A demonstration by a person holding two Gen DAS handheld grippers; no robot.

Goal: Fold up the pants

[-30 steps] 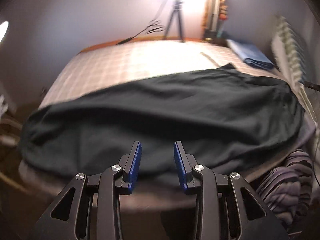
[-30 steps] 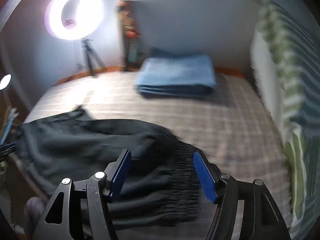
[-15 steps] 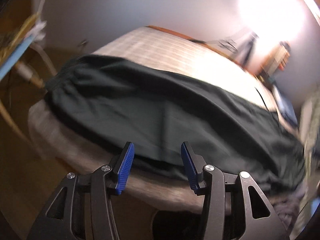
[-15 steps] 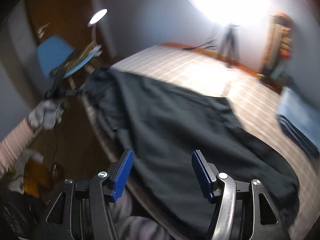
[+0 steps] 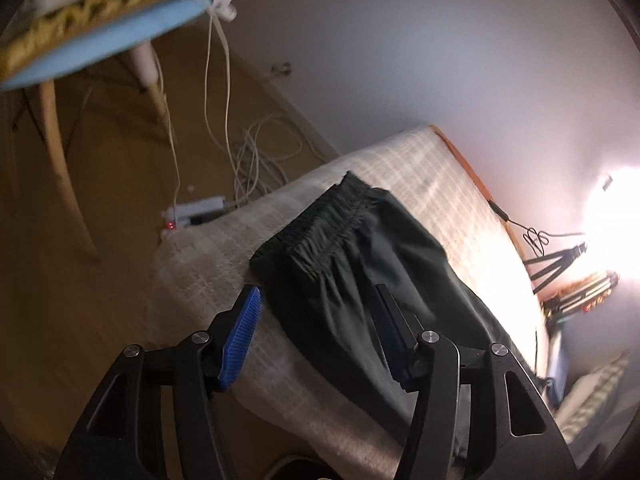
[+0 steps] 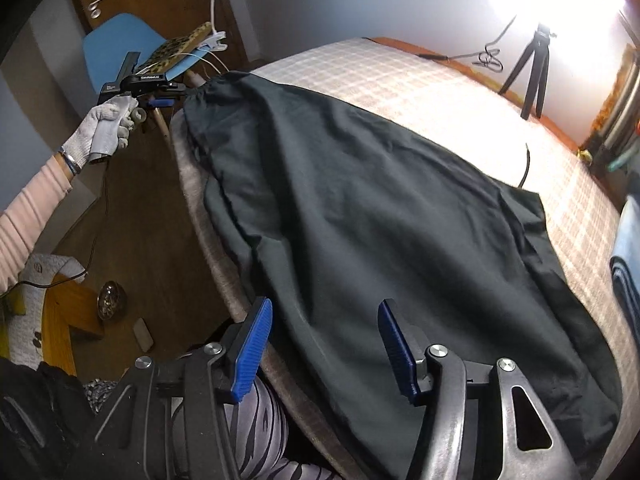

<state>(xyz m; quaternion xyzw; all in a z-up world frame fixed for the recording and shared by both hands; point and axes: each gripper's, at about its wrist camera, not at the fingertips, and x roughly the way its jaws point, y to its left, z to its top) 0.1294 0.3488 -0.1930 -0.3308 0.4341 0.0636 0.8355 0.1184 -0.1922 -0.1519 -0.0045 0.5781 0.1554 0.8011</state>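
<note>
We're barely started: the dark pants [image 6: 380, 216] lie spread flat on the bed [image 6: 460, 92], unfolded, left tongs [image 5: 316, 344] opening over the waistband at 12 o'clock, right tongs [image 6: 324, 348] closing, both holding nothing.

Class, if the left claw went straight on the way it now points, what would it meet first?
Probably the pants, just below the waistband; its opening jaws straddle their edge on the bed. Depth is unclear.

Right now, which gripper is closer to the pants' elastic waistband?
Left. The left gripper hovers just short of the waistband, jaws opening, pinching nothing. The right gripper hangs over the pants near the bed's edge, jaws closing, far from it.
</note>
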